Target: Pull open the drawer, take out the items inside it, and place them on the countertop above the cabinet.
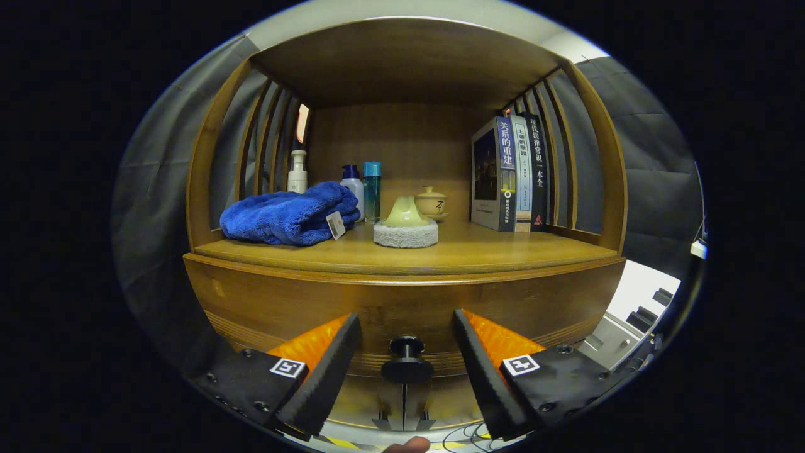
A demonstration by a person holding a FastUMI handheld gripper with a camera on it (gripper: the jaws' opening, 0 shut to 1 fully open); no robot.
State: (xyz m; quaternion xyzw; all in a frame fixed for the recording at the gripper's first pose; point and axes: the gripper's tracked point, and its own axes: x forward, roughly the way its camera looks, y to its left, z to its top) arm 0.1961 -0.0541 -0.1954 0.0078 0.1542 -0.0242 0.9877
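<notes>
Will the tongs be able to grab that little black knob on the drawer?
Probably yes. The tongs are open, with the black knob right between the fingers and nothing blocking it on the drawer front.

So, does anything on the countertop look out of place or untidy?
Only the blue towel: it lies crumpled in a heap, its tag hanging out. The bottles, teapot and books stand upright. The hand-held gripper is open around the drawer knob.
</notes>
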